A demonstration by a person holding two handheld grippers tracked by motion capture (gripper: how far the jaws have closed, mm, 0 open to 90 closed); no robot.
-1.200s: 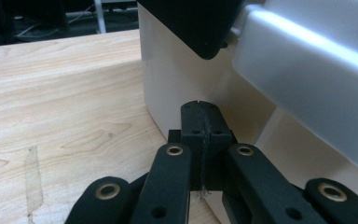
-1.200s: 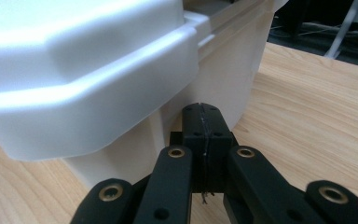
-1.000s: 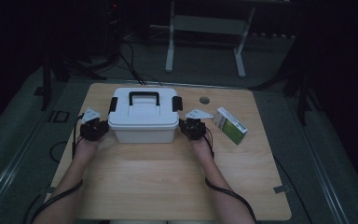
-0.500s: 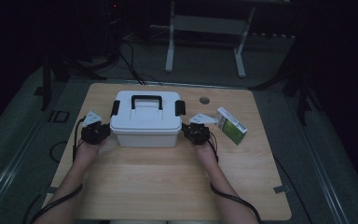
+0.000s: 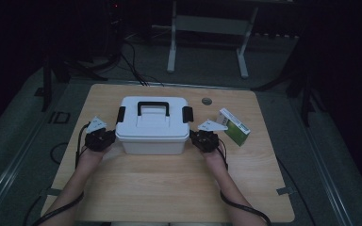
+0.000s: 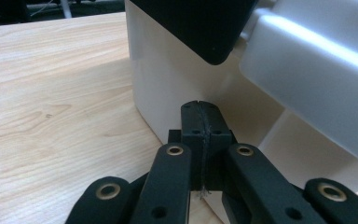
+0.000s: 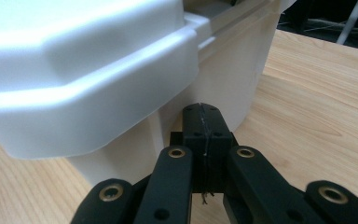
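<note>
A white plastic box (image 5: 153, 125) with a black handle (image 5: 153, 107) and a black latch on each end stands in the middle of the wooden table (image 5: 169, 188). My left gripper (image 5: 106, 139) is at the box's left end, shut with nothing in it; its tips (image 6: 200, 109) lie under the lid's rim against the white wall (image 6: 168, 88). My right gripper (image 5: 197, 139) is at the box's right end, also shut and empty, its tips (image 7: 202, 112) close under the lid's overhang (image 7: 98, 88).
A green and white carton (image 5: 234, 126) lies on the table just right of my right hand. A small round grommet (image 5: 207, 100) sits in the tabletop behind the box. The floor beyond is dark, with a white stand (image 5: 207, 28) and cables.
Both hands have drawn back toward the table's near side along the box's ends. The box has stayed where it was.
</note>
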